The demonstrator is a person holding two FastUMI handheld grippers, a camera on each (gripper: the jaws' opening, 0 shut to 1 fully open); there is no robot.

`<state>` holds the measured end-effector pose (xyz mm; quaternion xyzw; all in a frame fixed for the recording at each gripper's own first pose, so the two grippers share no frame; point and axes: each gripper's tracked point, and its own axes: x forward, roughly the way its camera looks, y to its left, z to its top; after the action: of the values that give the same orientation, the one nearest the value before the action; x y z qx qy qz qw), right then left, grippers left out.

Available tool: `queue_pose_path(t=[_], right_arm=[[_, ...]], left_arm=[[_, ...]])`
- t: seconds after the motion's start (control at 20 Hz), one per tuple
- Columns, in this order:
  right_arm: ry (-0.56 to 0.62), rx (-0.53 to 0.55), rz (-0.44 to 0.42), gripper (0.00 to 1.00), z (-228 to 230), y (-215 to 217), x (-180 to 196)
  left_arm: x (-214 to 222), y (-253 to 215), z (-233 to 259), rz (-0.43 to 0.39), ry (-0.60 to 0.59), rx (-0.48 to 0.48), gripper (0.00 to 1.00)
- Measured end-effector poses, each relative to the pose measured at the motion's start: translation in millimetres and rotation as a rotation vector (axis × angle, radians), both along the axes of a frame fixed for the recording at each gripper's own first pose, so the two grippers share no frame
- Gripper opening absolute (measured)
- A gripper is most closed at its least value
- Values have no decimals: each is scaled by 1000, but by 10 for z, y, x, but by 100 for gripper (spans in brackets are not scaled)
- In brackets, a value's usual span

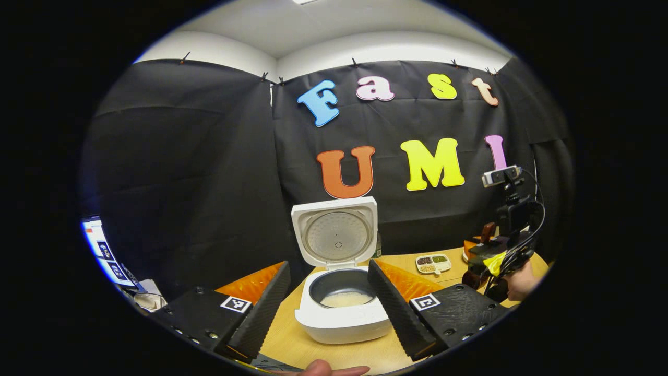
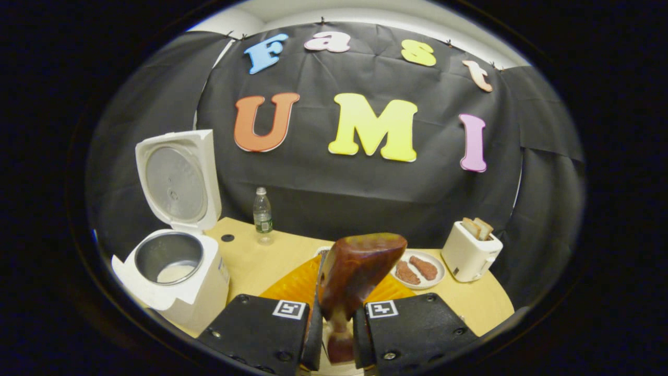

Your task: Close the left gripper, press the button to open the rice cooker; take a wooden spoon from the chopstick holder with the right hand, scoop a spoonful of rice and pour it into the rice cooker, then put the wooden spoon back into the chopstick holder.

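In the left gripper view, a screen (image 1: 104, 253) glows at the far left edge. The left gripper (image 1: 327, 302) has its fingers spread wide, framing the rice cooker (image 1: 342, 308), which sits on the counter (image 1: 292, 339) with its lid (image 1: 335, 232) standing upright and a layer of white rice (image 1: 346, 298) in the pot. Nothing lies between the fingers and the cooker. Right of the cooker and farther back lies a small divided dish (image 1: 433, 262) of grains; beyond it the right gripper (image 1: 496, 261) is held by a hand (image 1: 522, 282), with a camera on a stand (image 1: 502, 175) behind.

In the right gripper view, the open rice cooker (image 2: 177, 282) stands at the left, apart from the gripper. A water bottle (image 2: 262, 215) stands behind it near the wall. The right gripper (image 2: 336, 326) has its fingers pinching the handle of the wooden spoon (image 2: 355, 271), whose bowl rises up and partly covers a plate (image 2: 425, 269) holding two reddish pieces. A toaster (image 2: 469, 253) with bread slices stands at the far right.
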<state>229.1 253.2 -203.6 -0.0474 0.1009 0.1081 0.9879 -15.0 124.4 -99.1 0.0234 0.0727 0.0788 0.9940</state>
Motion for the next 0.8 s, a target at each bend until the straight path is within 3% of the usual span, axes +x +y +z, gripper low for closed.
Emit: queue_pose_path(t=[0.15, 0.55, 0.8], right_arm=[[21, -40, -4, 29, -288, 62, 57], [11, -300, -1, 29, -939, 158, 63], [43, -268, 28, 30, -1171, 212, -12]], left_arm=[[-17, 29, -37, 5, 9, 13, 95], [-14, 39, -51, 4, 16, 36, 95], [-25, 72, -53, 13, 20, 36, 95]])
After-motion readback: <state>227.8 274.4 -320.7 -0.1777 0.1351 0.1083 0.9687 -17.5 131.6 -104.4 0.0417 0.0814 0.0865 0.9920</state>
